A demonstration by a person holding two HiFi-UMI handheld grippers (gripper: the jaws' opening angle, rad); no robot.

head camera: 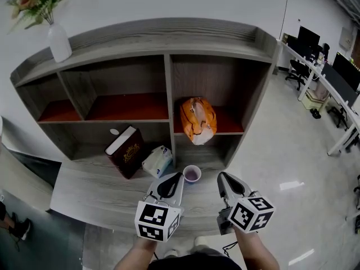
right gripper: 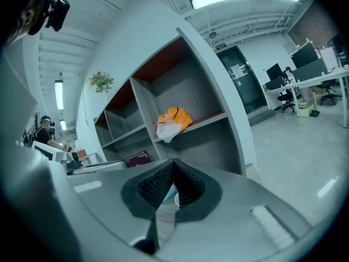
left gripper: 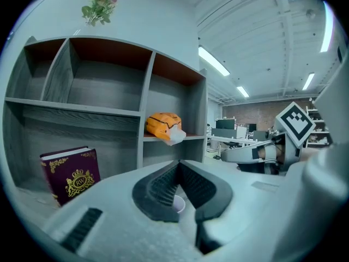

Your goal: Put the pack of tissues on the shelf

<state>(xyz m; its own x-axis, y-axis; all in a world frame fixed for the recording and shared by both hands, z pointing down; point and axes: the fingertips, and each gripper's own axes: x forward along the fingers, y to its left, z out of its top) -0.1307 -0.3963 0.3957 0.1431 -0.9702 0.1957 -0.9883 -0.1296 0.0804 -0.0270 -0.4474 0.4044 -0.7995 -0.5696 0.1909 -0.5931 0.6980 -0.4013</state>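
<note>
The pack of tissues [head camera: 157,161], pale blue and white, lies on the lowest board of the grey shelf unit [head camera: 167,89], next to a leaning maroon book [head camera: 125,151]. My left gripper [head camera: 178,176] hovers just right of and nearer than the pack, its jaws shut with nothing between them. My right gripper [head camera: 221,176] is beside it, further right, also shut and empty. In the left gripper view the closed tips [left gripper: 178,162] point at the shelf. In the right gripper view the tips [right gripper: 173,161] meet too.
A small cup [head camera: 192,174] with purple contents stands between the two grippers' tips. An orange bag [head camera: 197,120] fills the right middle compartment. A white vase of flowers [head camera: 58,41] stands on the top board at the left. Office desks and chairs [head camera: 315,66] stand at the right.
</note>
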